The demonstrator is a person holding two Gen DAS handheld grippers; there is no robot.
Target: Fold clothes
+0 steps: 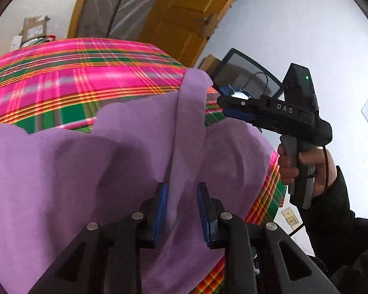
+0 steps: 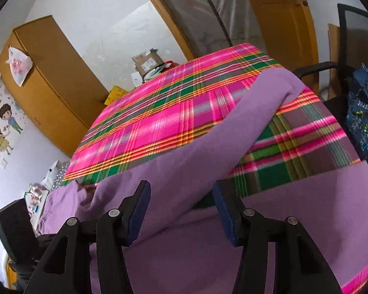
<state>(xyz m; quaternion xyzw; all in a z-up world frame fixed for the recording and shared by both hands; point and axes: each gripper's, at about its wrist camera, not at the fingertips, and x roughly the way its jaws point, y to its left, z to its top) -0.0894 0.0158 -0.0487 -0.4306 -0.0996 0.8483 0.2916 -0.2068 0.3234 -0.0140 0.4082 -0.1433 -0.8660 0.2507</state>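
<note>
My left gripper [image 1: 181, 210] hangs over the purple garment [image 1: 110, 171], its blue pads [image 1: 159, 210] spread apart. A raised fold of the purple cloth runs up between them, and I cannot see either pad pressing on it. The garment lies rumpled on a plaid cloth [image 1: 73, 73] of pink, green and orange that covers the table. One long purple strip [image 1: 191, 103], perhaps a sleeve, stretches away from me towards the far edge of the table.

In the left wrist view, my right gripper [image 1: 223, 106] is out to the side, just beside that strip's far end. I hold its handle in my right hand [image 1: 304, 166], dark sleeve at the wrist. From that side I cannot tell how its jaws stand. In its own view, the right gripper [image 2: 181, 210] has its pads [image 2: 141, 208] set wide, with nothing pinched. Below it the same purple strip [image 2: 208, 137] crosses the plaid cloth [image 2: 159, 112] on a slant, with more purple cloth near the fingers.

A wooden door [image 1: 184, 17] stands behind the table, and a cardboard box [image 2: 148, 61] sits beyond its far edge.
</note>
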